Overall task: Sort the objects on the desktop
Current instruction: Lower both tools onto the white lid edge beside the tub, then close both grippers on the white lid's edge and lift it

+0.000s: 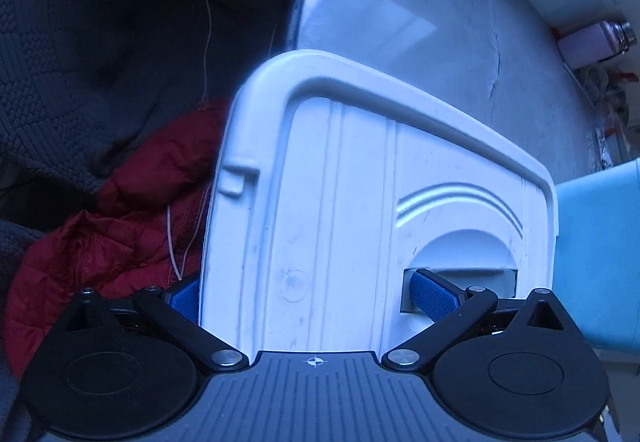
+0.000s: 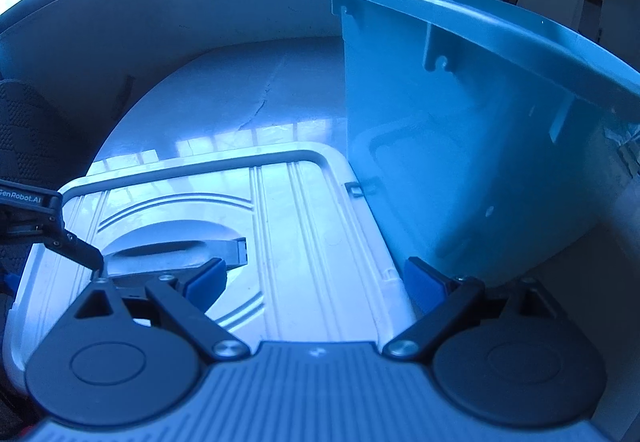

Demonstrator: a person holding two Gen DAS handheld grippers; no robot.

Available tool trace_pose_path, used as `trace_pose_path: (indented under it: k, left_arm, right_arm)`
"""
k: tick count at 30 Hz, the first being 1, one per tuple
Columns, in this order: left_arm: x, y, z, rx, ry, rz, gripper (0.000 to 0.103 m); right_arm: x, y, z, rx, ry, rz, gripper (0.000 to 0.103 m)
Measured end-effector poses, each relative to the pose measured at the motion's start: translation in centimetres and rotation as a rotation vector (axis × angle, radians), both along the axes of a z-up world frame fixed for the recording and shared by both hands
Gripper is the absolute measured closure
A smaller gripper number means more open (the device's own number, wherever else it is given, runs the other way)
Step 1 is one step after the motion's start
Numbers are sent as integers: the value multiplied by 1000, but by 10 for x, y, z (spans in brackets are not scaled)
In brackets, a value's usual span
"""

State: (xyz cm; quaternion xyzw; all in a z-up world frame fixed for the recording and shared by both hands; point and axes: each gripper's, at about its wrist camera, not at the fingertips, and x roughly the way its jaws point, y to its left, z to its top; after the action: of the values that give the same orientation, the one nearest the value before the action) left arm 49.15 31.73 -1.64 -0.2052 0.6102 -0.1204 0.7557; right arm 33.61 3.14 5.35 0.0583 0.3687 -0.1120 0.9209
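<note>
I have both tools on the same thing, the white lid (image 1: 340, 181). It is too wide and flat for one jaw to take across, so each gripper takes one half of it.

Nearest in the left wrist view, the left gripper (image 1: 308, 296) is spread wide. One blue pad stands at the lid's outer edge at 9 o'clock, half hidden behind it, and the other pad goes into the handle recess (image 1: 460, 254) at 3 o'clock. I judge this jaw is clamped on the lid between edge and recess.

In the right wrist view the right gripper (image 2: 314, 280) makes the mirror hold. Its pad at 9 o'clock sits in the same recess and its pad at 3 o'clock is at the lid's other long edge, in the narrow gap beside the blue bin (image 2: 460, 161). It looks to be grasping the lid too. The recess serves as the inner hold for both.

Both tools point forward along the lid, almost level with its surface, wrists low, and they meet at the recess from opposite sides.

Past the lid in the left view, a red jacket (image 1: 100, 234) and dark knitted cloth (image 1: 60, 41) lie at 9 to 10 o'clock. So I judge this end of the lid hangs beyond the edge of the white table (image 1: 400, 21), which runs toward 12 o'clock. The bin stands just beside the lid at 3 o'clock, tilted in the fisheye, and I think the lid belongs to it. Farthest, at 2 o'clock, there is a pink bottle (image 1: 596, 37).
</note>
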Motion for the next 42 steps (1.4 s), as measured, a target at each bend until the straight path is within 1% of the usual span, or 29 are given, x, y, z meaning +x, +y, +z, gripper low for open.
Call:
trace_pose_path:
  k: [3,6,10,14,18,22,26,28,30,32,37,42]
  left_arm:
    - [-5,2,-3,-24,-20,10,0]
    - [-9,4,-4,-25,-41,4,0]
    - [-11,5,3,13,-58,-40,0]
    - [-11,15,5,41,-63,-73,1]
    - [-12,27,10,63,-76,-84,1]
    - [-14,35,16,74,-94,-98,1]
    - [-14,45,14,46,-108,-99,1]
    - [-14,48,13,36,-123,-102,1]
    - [-14,50,10,28,-138,-110,0]
    - [-13,54,5,17,-141,-114,0]
    - [-11,59,-2,-4,-149,-132,0]
    - [-9,63,-4,-12,-167,-156,0]
  right_arm:
    - [-2,-1,-1,-7,3,0,8]
    - [-2,-2,-2,-10,8,-2,8]
    - [1,-2,0,-6,17,5,8]
    - [7,0,3,7,30,28,8]
    - [21,3,7,21,84,67,8]
    - [45,7,9,50,179,136,8]
    - [67,10,15,58,225,209,8]
    - [77,10,17,47,259,245,8]
    - [88,4,17,64,306,270,8]
    - [100,0,15,73,353,274,8]
    - [119,-11,6,97,437,272,8]
    - [137,-15,1,189,486,299,7]
